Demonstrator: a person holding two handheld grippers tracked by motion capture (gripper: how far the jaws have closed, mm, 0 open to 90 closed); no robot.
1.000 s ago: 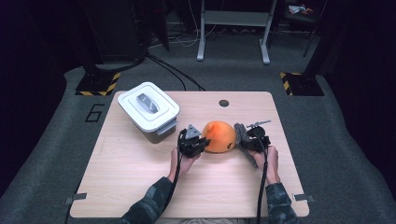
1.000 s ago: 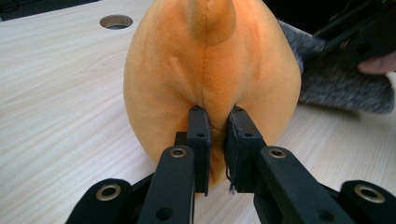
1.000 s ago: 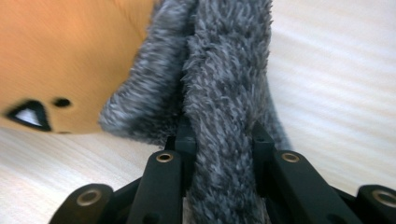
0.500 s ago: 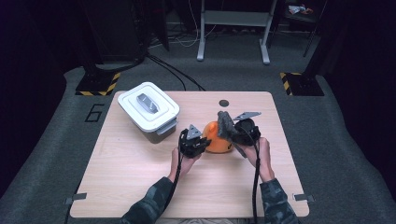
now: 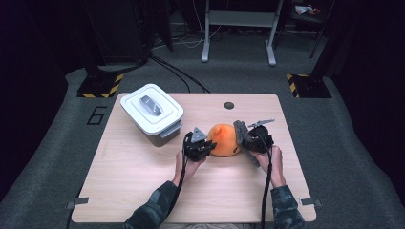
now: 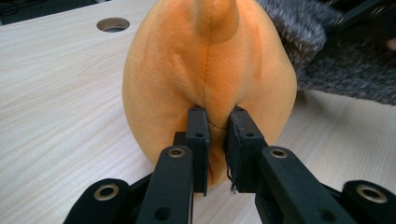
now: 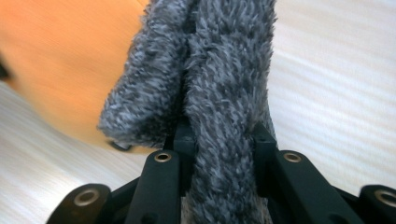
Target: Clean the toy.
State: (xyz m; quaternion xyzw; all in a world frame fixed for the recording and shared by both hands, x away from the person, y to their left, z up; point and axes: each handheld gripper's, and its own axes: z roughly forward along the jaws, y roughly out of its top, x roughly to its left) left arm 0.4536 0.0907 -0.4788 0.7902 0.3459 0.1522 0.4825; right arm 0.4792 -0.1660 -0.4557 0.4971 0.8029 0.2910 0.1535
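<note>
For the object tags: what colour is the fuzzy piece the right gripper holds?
Mottled grey, darker and lighter fibres mixed: the fuzzy piece shows best in the right gripper view.

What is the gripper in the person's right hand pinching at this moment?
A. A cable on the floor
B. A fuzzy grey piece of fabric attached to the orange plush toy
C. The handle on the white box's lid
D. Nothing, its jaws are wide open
B: in the right gripper view the right gripper has its black jaws clamped on the fuzzy grey fabric, right beside the orange plush toy.
</note>
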